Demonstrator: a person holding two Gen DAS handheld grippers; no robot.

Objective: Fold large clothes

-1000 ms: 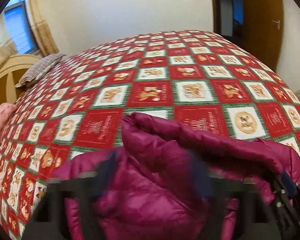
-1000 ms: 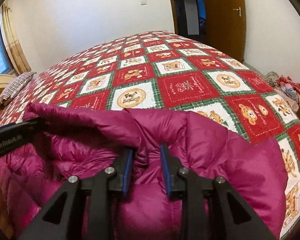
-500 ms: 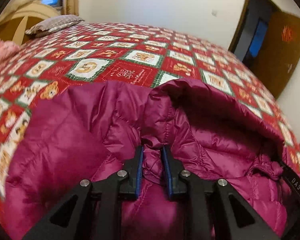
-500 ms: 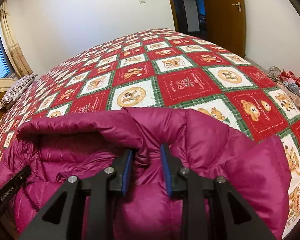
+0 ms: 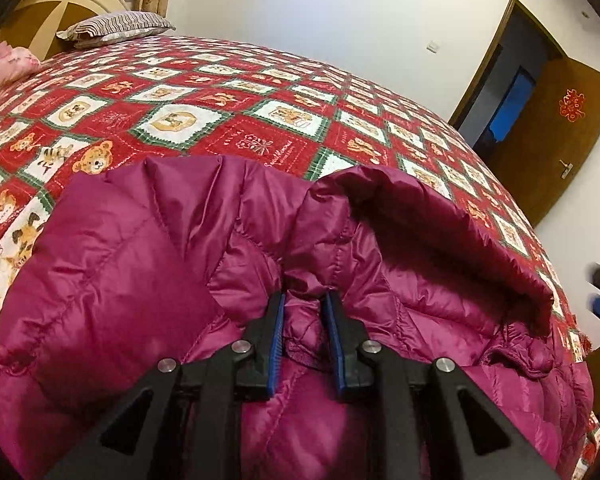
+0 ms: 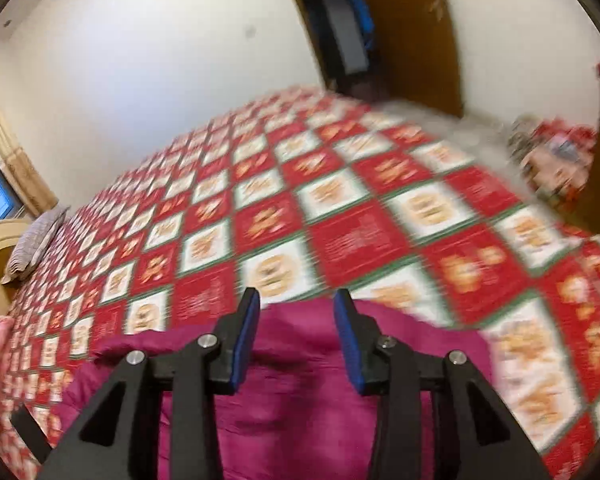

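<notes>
A puffy magenta quilted down jacket [image 5: 284, 248] lies on a bed covered by a red, white and green patchwork quilt with teddy-bear squares [image 5: 204, 120], at the near edge of the quilt, close under both cameras. Its hood [image 5: 428, 216] stands open toward the right, and the smooth shoulder panel spreads to the left.

The left gripper [image 5: 303, 300] has its blue-padded jaws drawn close together on a bunched ridge of the jacket at the base of the hood, just left of the hood opening. The narrow gap is filled with fabric. This placement probably serves as an anchor: pinning the collar area keeps the slippery shell from sliding across the quilt while other parts are arranged for the fold. The tool points forward and slightly downward along the garment, low over its surface.

The right gripper [image 6: 296, 300] has its jaws set well apart and holds nothing. Its fingers frame an edge of the jacket's magenta fabric [image 6: 300, 360] below and the quilt beyond. The right wrist view is motion-blurred and tilted, so this tool is judged to be in transit, free to seek a new hold.

A striped grey pillow [image 5: 116, 28] rests by the cream headboard [image 5: 52, 4], well apart from the jacket. A brown wooden door [image 5: 556, 128] stands open in the far wall.
</notes>
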